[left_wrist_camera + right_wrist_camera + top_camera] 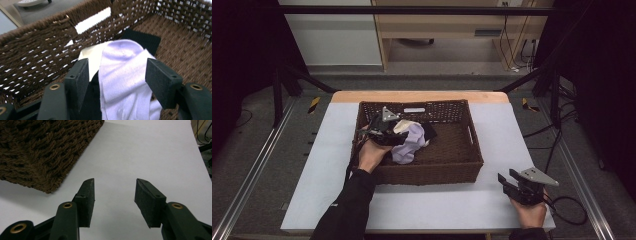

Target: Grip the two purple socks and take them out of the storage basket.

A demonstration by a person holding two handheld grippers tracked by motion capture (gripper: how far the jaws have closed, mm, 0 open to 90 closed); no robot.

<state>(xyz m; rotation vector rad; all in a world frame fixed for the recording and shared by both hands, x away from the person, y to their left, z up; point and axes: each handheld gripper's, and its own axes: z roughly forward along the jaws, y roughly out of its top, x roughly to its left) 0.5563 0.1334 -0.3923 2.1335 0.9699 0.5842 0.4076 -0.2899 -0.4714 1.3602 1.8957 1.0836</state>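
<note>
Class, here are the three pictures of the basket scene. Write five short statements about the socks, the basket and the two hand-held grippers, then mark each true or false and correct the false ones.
1. The left hand-held gripper is inside the wicker basket. True.
2. Its jaws are clamped on the lilac sock. False: they stand open on either side of it.
3. The right hand-held gripper holds a black sock. False: its jaws are open and hold nothing.
4. The right hand-held gripper is over the white table, outside the basket. True.
5. The basket is blue plastic. False: brown wicker.
</note>
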